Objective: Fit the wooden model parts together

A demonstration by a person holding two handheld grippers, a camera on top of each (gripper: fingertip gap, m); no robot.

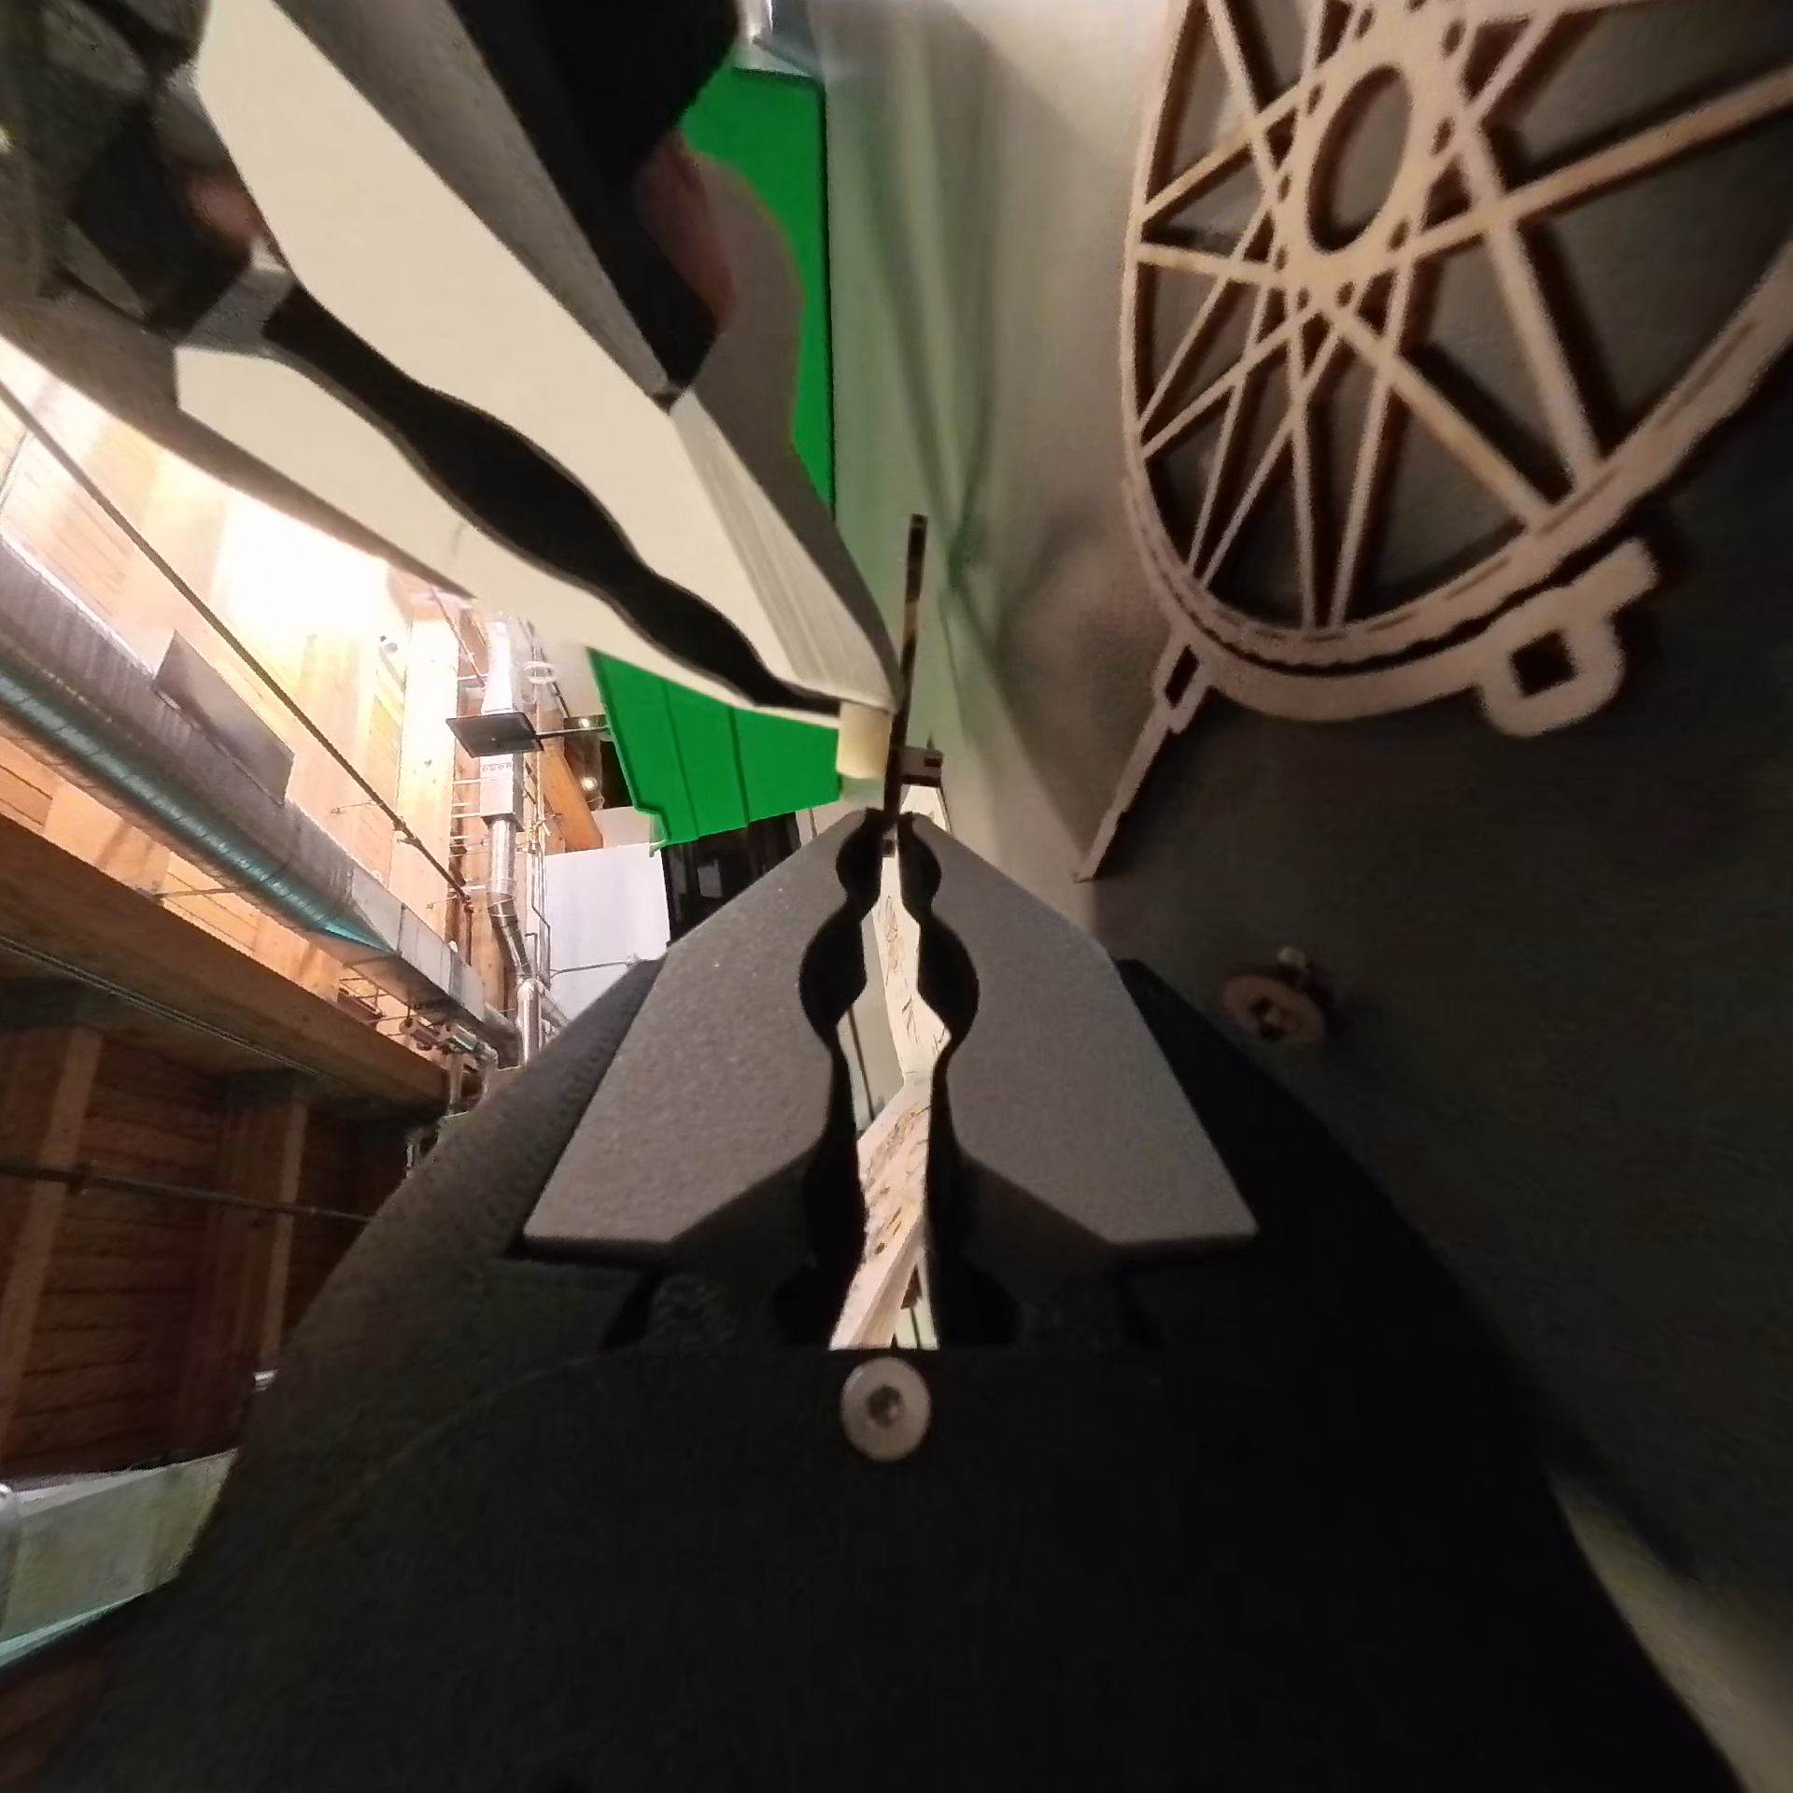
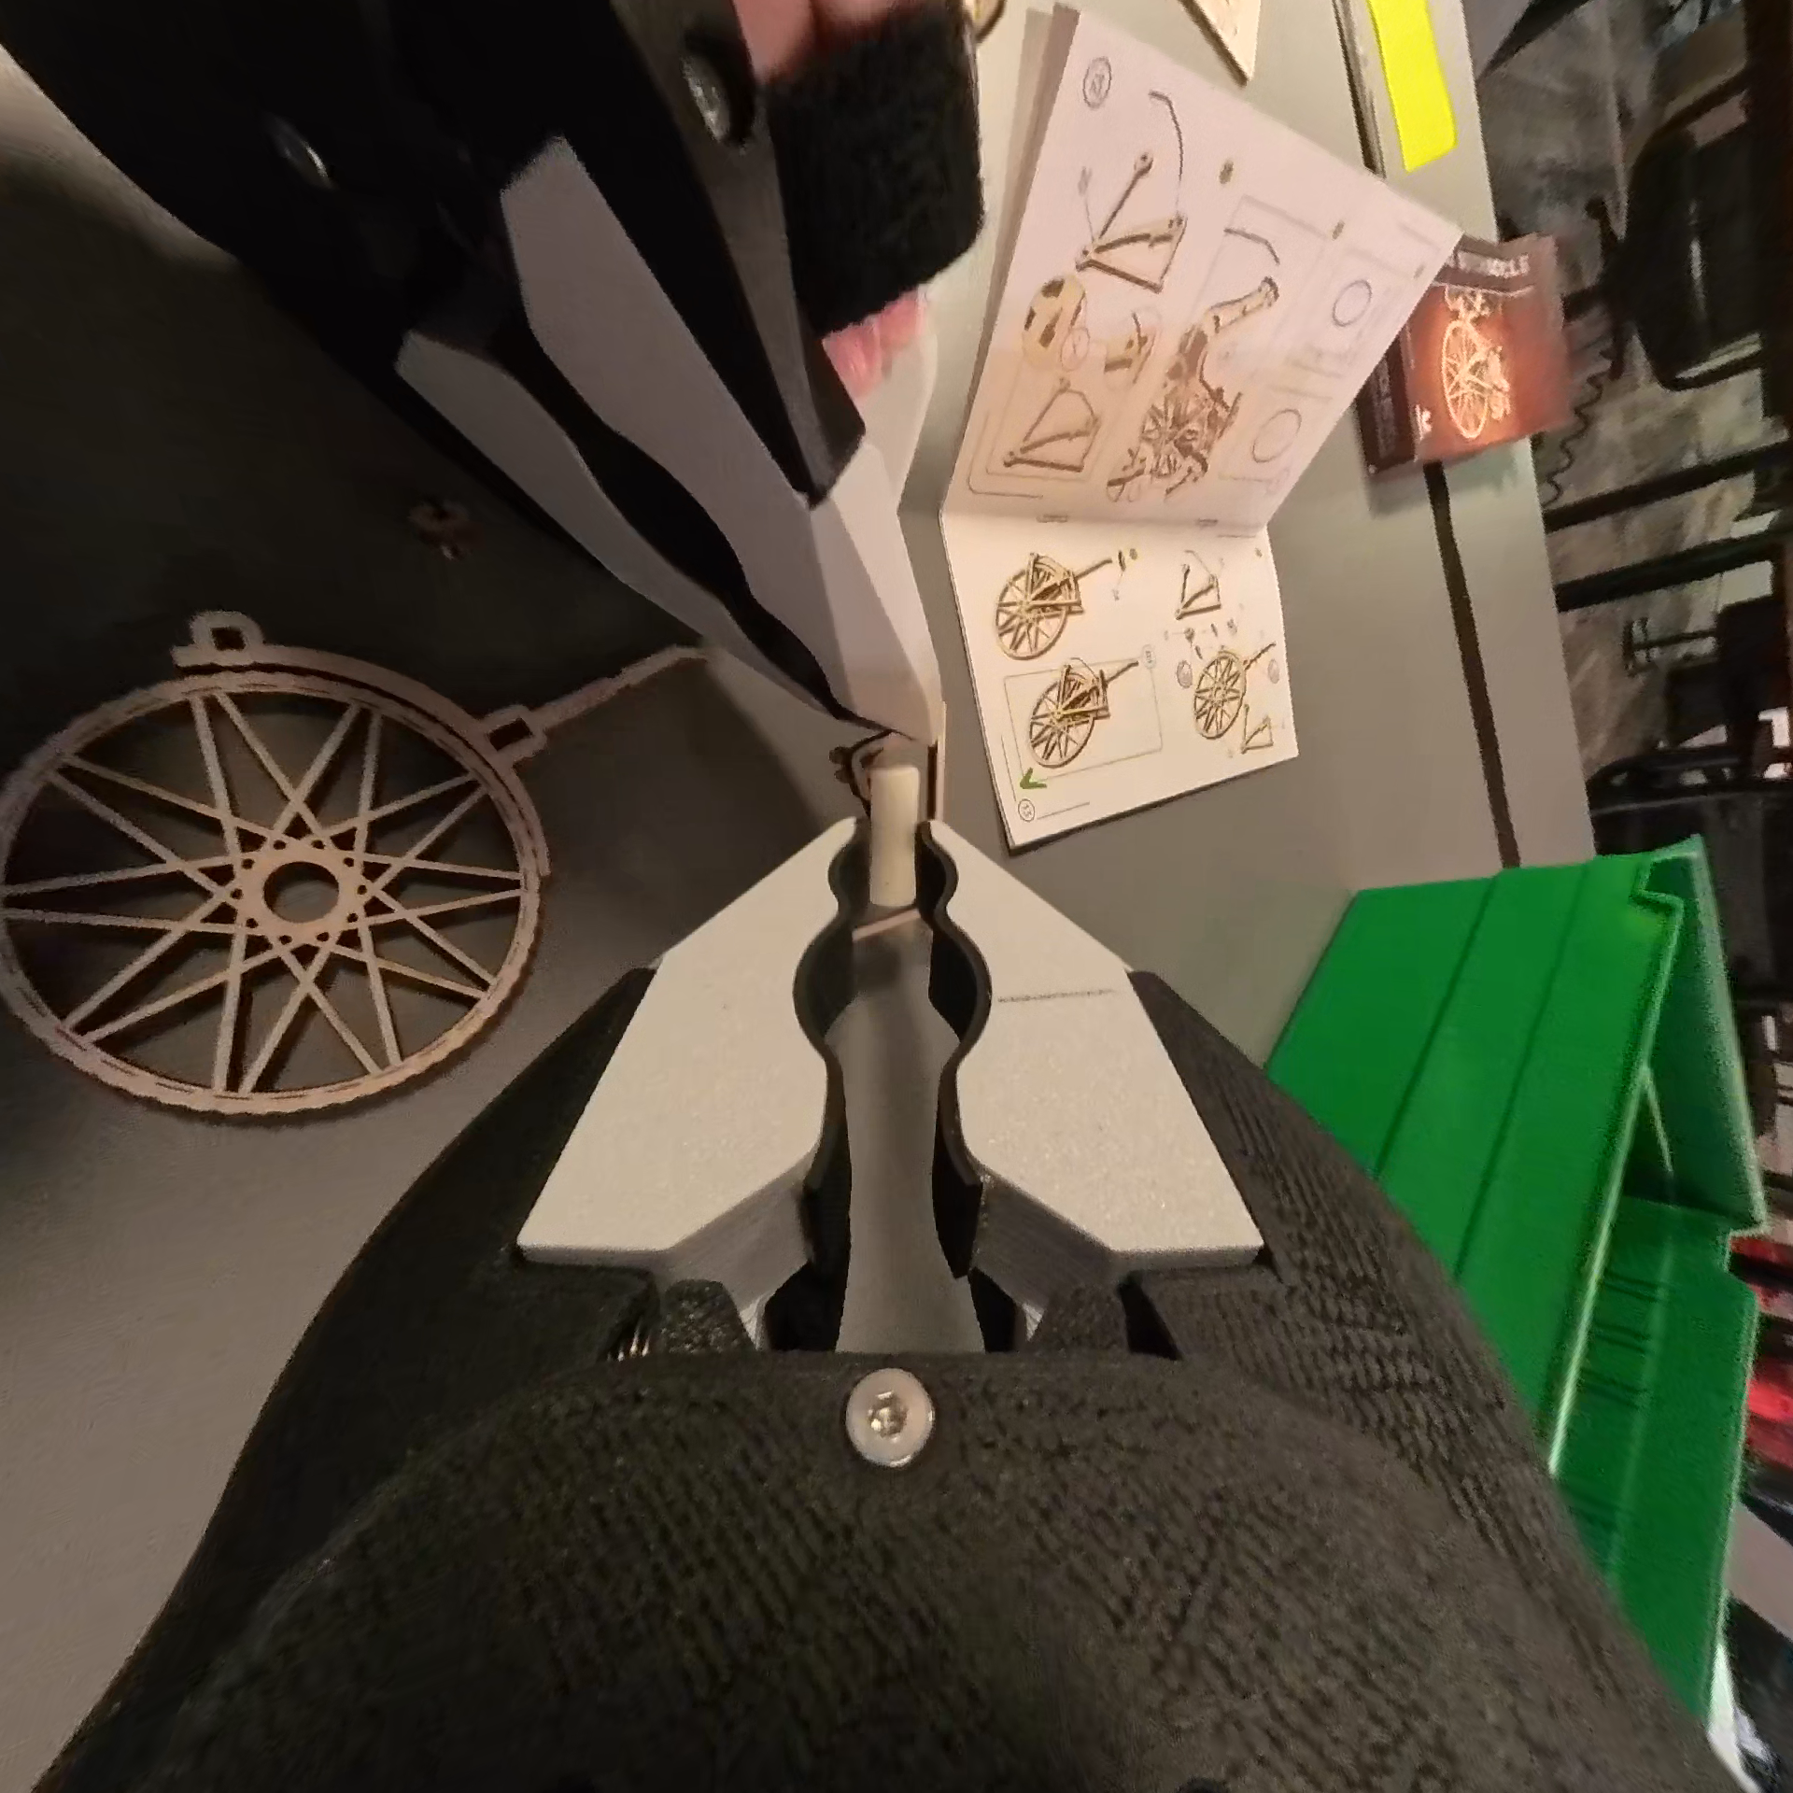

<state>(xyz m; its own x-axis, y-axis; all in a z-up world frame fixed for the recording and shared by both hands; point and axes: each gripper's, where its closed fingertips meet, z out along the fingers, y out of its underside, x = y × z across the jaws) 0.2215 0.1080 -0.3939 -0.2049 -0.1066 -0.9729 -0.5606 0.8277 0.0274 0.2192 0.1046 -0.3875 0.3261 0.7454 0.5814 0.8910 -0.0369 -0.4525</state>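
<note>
My left gripper (image 1: 888,825) is shut on a thin flat wooden part (image 1: 910,602), seen edge-on and standing up from its tips. My right gripper (image 2: 888,830) is shut on a short pale peg (image 2: 891,805). In the left wrist view the right gripper (image 1: 834,700) comes in from the upper left and its peg (image 1: 862,745) touches the side of the flat part. In the right wrist view the left gripper (image 2: 873,723) meets the peg's tip at the small wooden part (image 2: 852,762). A spoked wooden wheel (image 2: 272,893) lies flat on the grey table, and it also shows in the left wrist view (image 1: 1407,291).
An open instruction booklet (image 2: 1116,582) lies beyond the grippers. A green bin (image 2: 1504,1116) stands to the right, with a dark box (image 2: 1465,359) past the booklet. A tiny wooden gear piece (image 2: 441,524) and a small round part (image 1: 1271,994) lie on the table near the wheel. The spoked wooden wheel (image 2: 272,893) is about 10 centimeters from both grippers' fingertips.
</note>
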